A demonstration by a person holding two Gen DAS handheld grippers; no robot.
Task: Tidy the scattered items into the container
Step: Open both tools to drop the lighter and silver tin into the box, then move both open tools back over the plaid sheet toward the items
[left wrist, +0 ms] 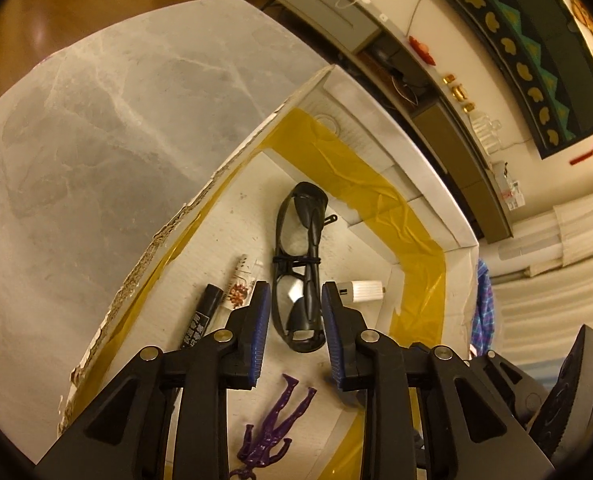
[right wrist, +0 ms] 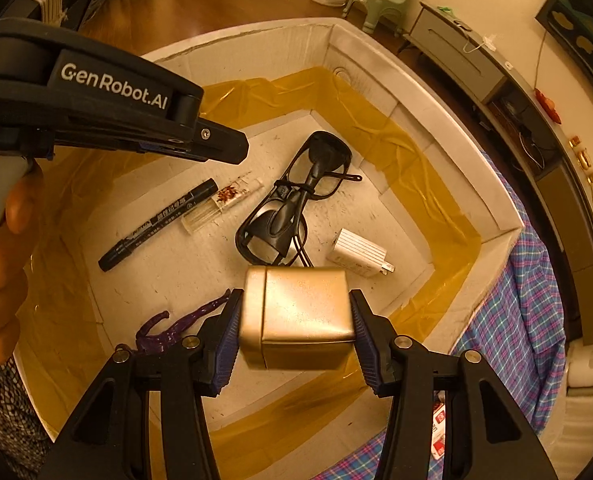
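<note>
A white cardboard box [right wrist: 436, 112] taped with yellow tape holds black glasses [right wrist: 292, 204], a black marker [right wrist: 156, 226], a clear tube [right wrist: 220, 204], a white charger [right wrist: 360, 254] and a purple figure [right wrist: 172, 328]. My right gripper [right wrist: 296, 320] is shut on a gold box [right wrist: 300, 316] and holds it above the box's near side. My left gripper [left wrist: 294, 320] is open and empty over the box, above the glasses [left wrist: 300, 264]. The marker [left wrist: 200, 316], charger [left wrist: 364, 290] and purple figure [left wrist: 272, 428] also show in the left wrist view.
The box [left wrist: 428, 184] stands on a blue plaid cloth [right wrist: 528, 312] beside a grey marble tabletop [left wrist: 116, 120]. A low grey cabinet [right wrist: 464, 60] and a green stool [right wrist: 384, 0] stand behind. A red-and-white packet [right wrist: 440, 428] lies on the cloth.
</note>
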